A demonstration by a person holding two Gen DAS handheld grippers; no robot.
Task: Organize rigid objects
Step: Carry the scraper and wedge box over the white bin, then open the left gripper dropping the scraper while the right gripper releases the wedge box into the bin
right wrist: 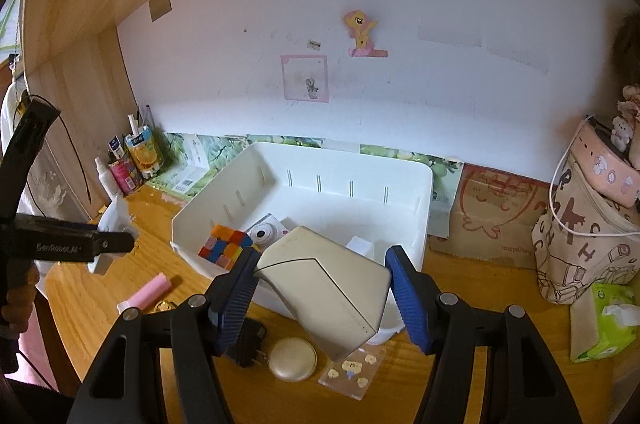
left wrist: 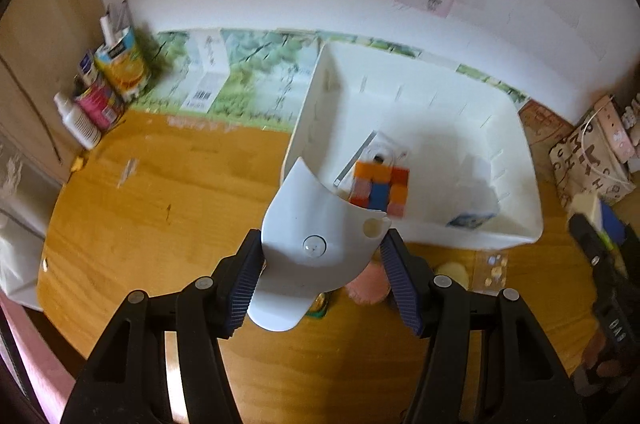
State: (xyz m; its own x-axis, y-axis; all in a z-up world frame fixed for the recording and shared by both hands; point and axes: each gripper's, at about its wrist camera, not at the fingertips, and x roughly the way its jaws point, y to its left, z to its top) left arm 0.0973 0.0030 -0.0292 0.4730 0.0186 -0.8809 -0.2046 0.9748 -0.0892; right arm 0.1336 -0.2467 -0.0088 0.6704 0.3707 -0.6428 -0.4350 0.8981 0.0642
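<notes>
At the far left of the desk (right wrist: pixel 100 288), against the wooden side panel, stands a cluster of bottles and an orange juice carton (right wrist: pixel 143 153). Nearer the front lie a pink tube (right wrist: pixel 149 291), a black plug adapter (right wrist: pixel 246 342), a round cream compact (right wrist: pixel 292 360) and a clear sticker sheet (right wrist: pixel 354 368).

The left gripper (left wrist: pixel 320 280) is lifted above the desk, its jaws clenched on a curved white plastic piece (left wrist: pixel 316 236) that tilts toward the near left corner of the white bin (left wrist: pixel 520 184). Its right pad looks only just at the piece's edge.

The bin sits toward the back wall, open on top. Inside it, at the left end, are a colourful puzzle cube (right wrist: pixel 226 247) and, just behind it, a small white camera (right wrist: pixel 266 231); a small white box (right wrist: pixel 362 247) lies further right.

The right gripper (right wrist: pixel 320 298) grasps a cream wedge-shaped device (right wrist: pixel 332 288), held tilted over the bin's near wall.

To the right stand a cardboard box (right wrist: pixel 492 220), a printed tote bag (right wrist: pixel 580 248) and a green tissue pack (right wrist: pixel 604 324).
</notes>
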